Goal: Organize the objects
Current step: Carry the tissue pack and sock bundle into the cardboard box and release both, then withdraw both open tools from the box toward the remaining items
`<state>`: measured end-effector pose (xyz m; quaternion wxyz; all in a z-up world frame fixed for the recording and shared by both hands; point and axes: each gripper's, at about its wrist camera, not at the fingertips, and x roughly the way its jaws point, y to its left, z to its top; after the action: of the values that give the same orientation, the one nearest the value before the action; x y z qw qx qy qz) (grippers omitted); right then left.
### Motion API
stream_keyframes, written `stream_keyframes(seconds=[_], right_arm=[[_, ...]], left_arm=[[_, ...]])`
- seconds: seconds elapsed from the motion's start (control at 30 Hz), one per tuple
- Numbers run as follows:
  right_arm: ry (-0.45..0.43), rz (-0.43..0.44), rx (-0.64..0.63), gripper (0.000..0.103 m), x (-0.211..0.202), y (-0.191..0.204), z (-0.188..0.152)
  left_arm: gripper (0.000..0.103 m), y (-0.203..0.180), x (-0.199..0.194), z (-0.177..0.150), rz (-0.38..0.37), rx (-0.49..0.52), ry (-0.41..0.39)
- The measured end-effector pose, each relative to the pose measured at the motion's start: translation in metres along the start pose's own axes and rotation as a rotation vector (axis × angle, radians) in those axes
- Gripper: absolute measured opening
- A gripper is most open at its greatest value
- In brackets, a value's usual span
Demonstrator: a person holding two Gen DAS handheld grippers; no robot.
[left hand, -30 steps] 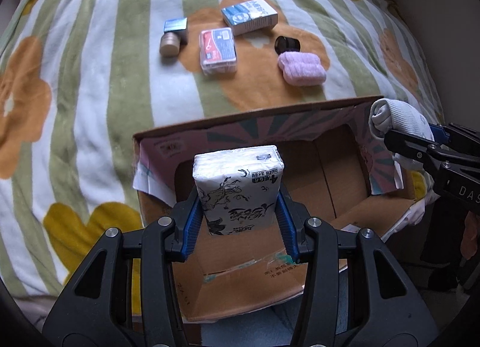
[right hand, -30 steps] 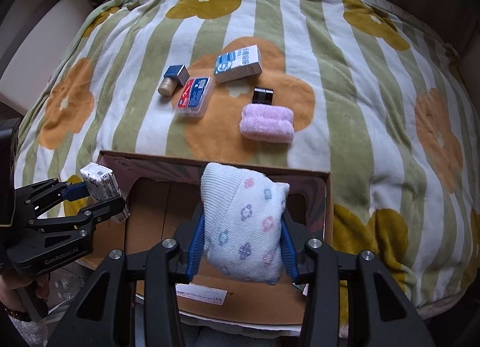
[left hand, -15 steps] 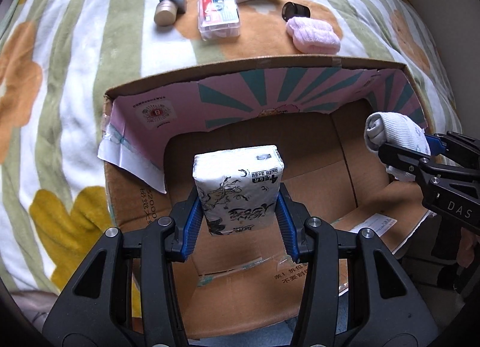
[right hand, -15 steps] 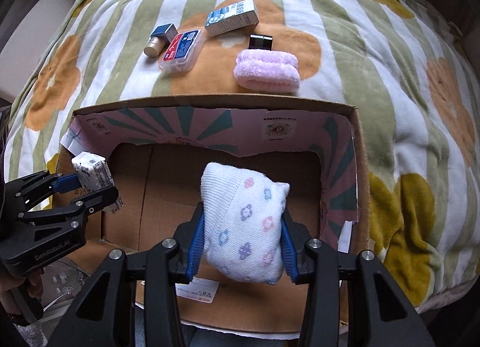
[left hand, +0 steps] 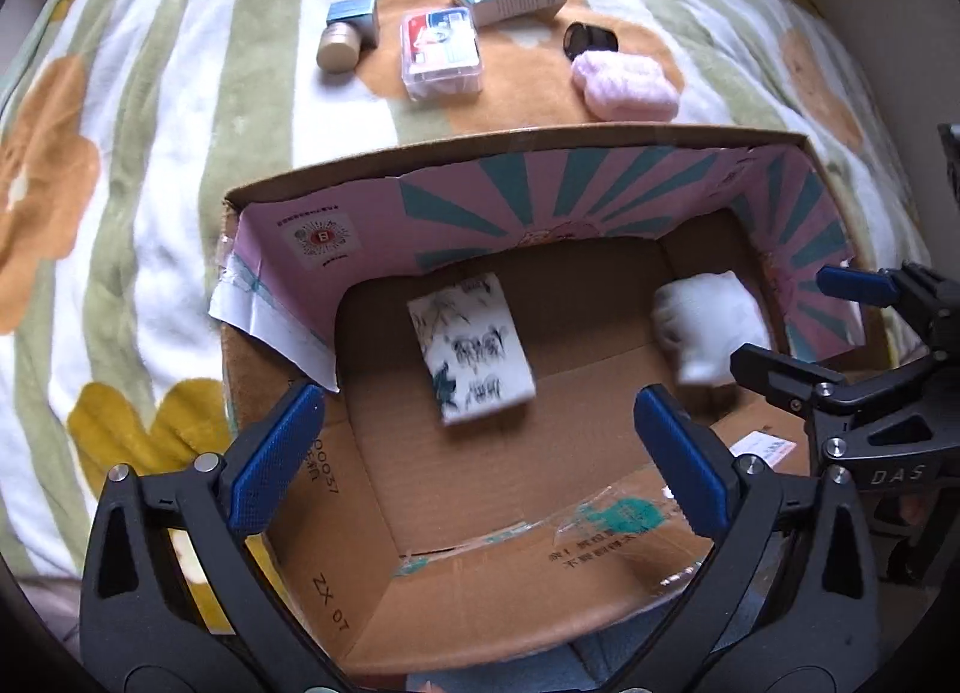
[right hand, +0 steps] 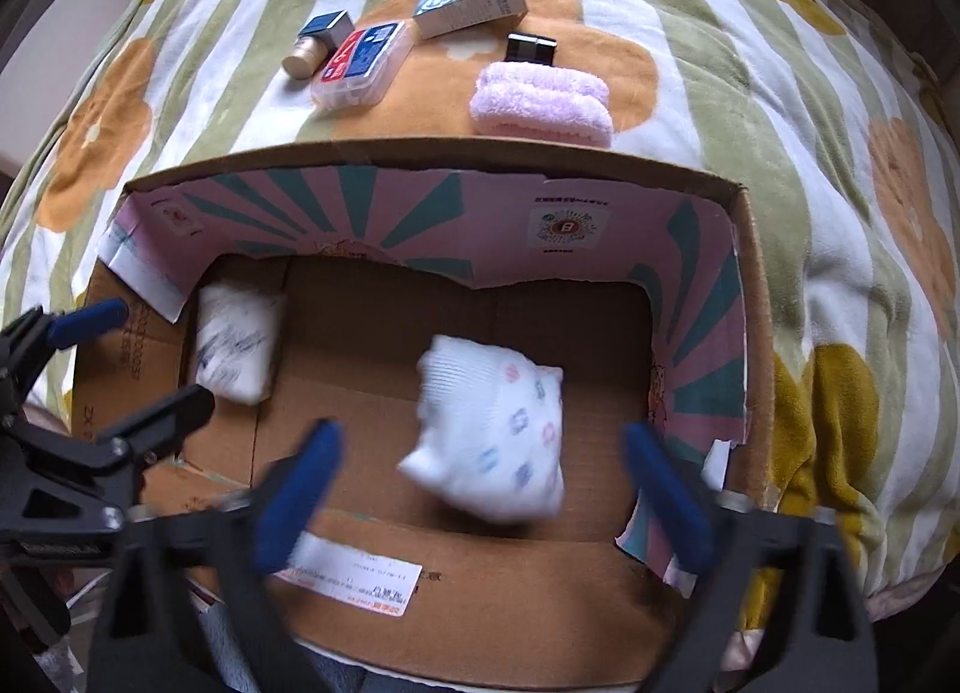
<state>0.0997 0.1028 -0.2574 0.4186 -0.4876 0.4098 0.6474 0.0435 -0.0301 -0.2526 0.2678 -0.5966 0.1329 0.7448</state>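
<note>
- Left wrist view: the left gripper (left hand: pixel 480 459) hangs above the cardboard box (left hand: pixel 528 153), its jaws opening wide and clear of the tissue pack (left hand: pixel 471 348), which lies inside the box below.
- Right wrist view: the right gripper (right hand: pixel 480 495) is likewise opening, touching nothing; the blurred white sock bundle (right hand: pixel 495 429) sits inside the box between its pads.

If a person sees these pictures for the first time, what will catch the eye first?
Most striking is the open cardboard box with its pink and teal inner walls, resting on a flowered blanket. Inside it are a tissue pack and a rolled white sock, below the opening left gripper and right gripper. Beyond the box, small items wait, among them a pink towel.
</note>
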Motion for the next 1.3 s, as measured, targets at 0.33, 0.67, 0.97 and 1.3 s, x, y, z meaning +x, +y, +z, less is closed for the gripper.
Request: stream_keyframes(seconds=[0.33,0.67,0.97,1.3], right_arm=[[-0.019,0.016,-0.078,0.102,-0.015,0.0,-0.01],[0.01,-0.002,-0.108,0.102,-0.016,-0.004,-0.01],[-0.022,0.032,-0.079,0.102,-0.024,-0.011,-0.007],[-0.076,0.064,-0.067,0.102,-0.043,-0.016,0.007]], left_arm=[[0.103,0.006,-0.009,-0.006,0.017,-0.049,0.007],[0.103,0.004,-0.017,-0.004,0.051,-0.03,-0.025],[0.103,0.003,-0.024,0.005,0.016,-0.044,-0.028],[0.103,-0.002,-0.04,0.029,-0.013,-0.036,-0.055]])
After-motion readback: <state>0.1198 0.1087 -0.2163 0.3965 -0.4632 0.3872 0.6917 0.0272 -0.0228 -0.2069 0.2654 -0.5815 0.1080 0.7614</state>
